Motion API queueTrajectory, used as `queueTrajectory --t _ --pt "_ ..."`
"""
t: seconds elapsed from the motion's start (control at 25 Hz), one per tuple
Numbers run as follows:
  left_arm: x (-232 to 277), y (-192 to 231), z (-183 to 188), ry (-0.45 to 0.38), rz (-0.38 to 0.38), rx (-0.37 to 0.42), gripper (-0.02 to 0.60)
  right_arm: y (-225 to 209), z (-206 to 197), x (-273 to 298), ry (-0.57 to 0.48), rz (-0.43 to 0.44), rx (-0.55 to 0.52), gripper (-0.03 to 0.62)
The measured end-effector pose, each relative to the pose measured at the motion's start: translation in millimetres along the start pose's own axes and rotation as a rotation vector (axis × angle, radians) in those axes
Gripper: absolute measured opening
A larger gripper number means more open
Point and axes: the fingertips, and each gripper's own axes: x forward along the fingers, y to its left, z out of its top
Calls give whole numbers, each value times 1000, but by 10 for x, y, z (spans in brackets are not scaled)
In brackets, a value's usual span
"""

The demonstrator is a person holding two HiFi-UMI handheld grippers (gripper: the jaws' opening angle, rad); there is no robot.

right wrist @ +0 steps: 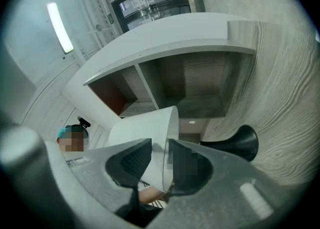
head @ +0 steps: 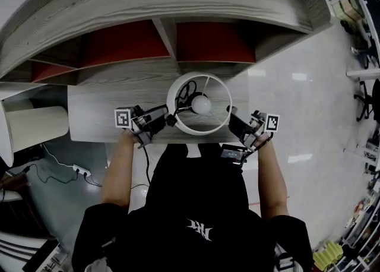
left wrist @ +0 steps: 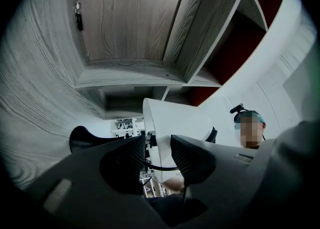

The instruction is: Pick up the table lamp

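- A white drum-shaped thing (head: 37, 127) lies at the far left, beside the desk (head: 89, 119).
- The desk is grey wood and sits under shelves (head: 148, 3) with red backs.
- The left gripper (left wrist: 158, 148) is at the left side of the shade (head: 196, 127). Its jaws are a little apart, with the shade's wall between them, and they are not clamped on it. A bare forearm (head: 119, 170) leads back from it.
- The lamp (head: 200, 106) stands upright on the desk, near its front edge and between the two grippers. From above, its bulb shows inside the round white shade, and a dark cord runs from it on the left.
- The right gripper (right wrist: 160, 155) is at the shade's right side. Its jaws are narrowly apart, with the shade's rim between them. The rim is close to one pad (right wrist: 187, 165) but is not gripped.
- Right of the desk is pale glossy floor (head: 309, 116).
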Motion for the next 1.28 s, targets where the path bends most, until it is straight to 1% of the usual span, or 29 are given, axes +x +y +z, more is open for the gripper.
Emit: queueTrajectory --t 0.08,0.24,0.4,0.56,0.76,0.92,1.28 --pt "3 -8 7 4 1 4 144 23 6 10 3 3 -8 94" --pt "5 -24 11 6 -4 0 135 31 6 9 3 1 -13 94" --pt "24 -79 10 2 -36 0 87 33 4 8 1 0 -17 94" --pt "35 -98 -3 3 -52 -8 86 30 1 1 -3 -2 -15 94" --pt "37 -93 2 5 -53 -12 84 28 1 2 -3 -2 -14 94" --pt "30 -83 1 12 -35 -15 83 33 1 6 0 -6 -14 94" --pt "38 -105 -10 53 -14 9 87 52 5 17 3 -12 -23 94"
